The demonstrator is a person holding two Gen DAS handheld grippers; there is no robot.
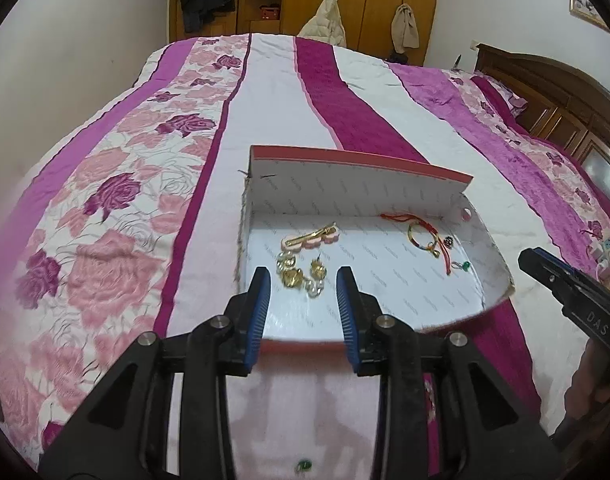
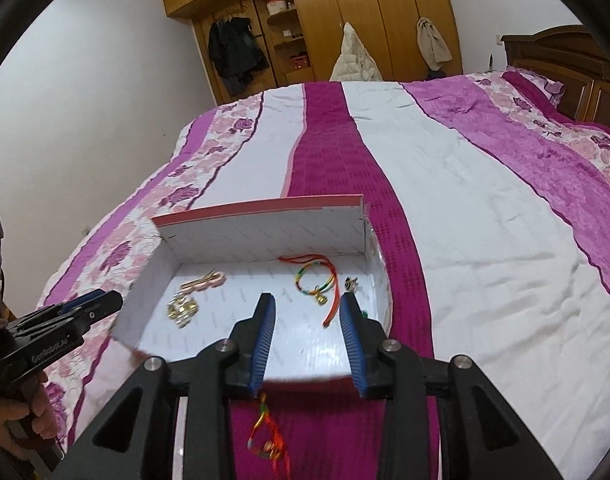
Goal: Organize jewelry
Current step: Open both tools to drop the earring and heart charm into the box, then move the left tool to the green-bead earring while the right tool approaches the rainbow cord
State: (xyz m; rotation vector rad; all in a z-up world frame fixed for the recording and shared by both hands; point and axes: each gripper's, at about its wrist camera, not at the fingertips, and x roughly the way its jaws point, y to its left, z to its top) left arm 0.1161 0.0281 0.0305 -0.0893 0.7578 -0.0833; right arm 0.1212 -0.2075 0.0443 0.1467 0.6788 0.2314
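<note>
An open white cardboard box (image 1: 345,188) with a red outside lies on the bed. Inside it are a gold clip on a pink backing (image 1: 311,237), a cluster of gold and pearl pieces (image 1: 301,276), a multicoloured braided bracelet with a red cord (image 1: 423,240) and a green-stone ring (image 1: 463,266). My left gripper (image 1: 303,272) hovers open over the box's near left part, holding nothing. My right gripper (image 2: 308,298) hovers open over the near right part of the box (image 2: 265,236), beside the bracelet (image 2: 317,284). A red and yellow cord piece (image 2: 267,436) lies on the bedspread in front of the box.
A small green piece (image 1: 304,466) lies on the bedspread (image 1: 265,112) near me. A wooden headboard (image 1: 553,88) stands at the right and a wardrobe (image 2: 345,12) behind the bed. A person's hand (image 2: 9,420) holds the left gripper (image 2: 101,302).
</note>
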